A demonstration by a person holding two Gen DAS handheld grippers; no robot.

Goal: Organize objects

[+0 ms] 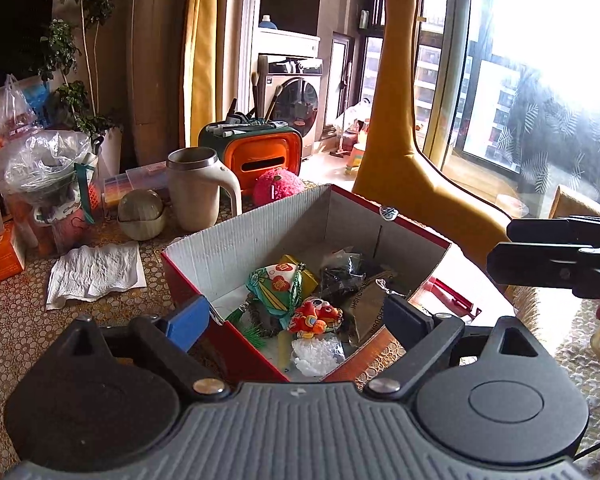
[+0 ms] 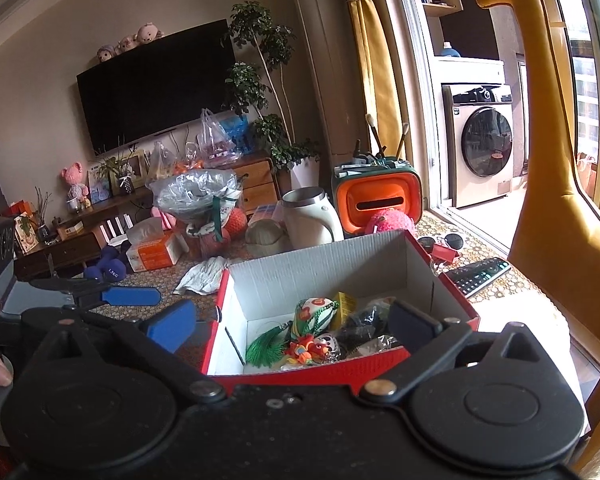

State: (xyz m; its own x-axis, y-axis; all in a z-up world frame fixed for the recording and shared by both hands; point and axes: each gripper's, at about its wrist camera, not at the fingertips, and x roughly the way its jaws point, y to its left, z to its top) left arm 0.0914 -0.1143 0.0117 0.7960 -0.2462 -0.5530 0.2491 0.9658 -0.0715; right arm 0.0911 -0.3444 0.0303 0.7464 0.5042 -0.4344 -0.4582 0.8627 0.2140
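Evidently the table [image 1: 16,320], under its bubble-patterned cover, serves as a catch-all surface, and the red cardboard box [image 1: 228,248] with its white corrugated lining stands near the front edge as the collecting bin: its top is open and it sits squarely before both grippers, so small things can be dropped in from above. Behind it the bigger items are pushed back out of the working space, probably because they do not belong in the box: an orange-fronted desk organiser [image 1: 260,156] with brushes standing in its top, a cream mug [image 1: 196,188] with a handle, a pink fuzzy ball [image 1: 278,186] and a crumpled paper towel [image 1: 96,272] lying flat to the left. Inside the box the trinkets lie heaped together on the floor: a dark crinkled packet [image 1: 348,276], a green embroidered sachet [image 1: 276,288] with its tassel, a small yellow carton [image 1: 300,270], and an orange-red cartoon charm [image 1: 316,316] nearest the front wall. The left gripper [image 1: 302,316] hangs over the near corner of the box with its jaws spread wide and nothing between them; the right gripper [image 2: 296,326] is likewise spread and empty over the box's front wall, which suggests a drop into the box is done.
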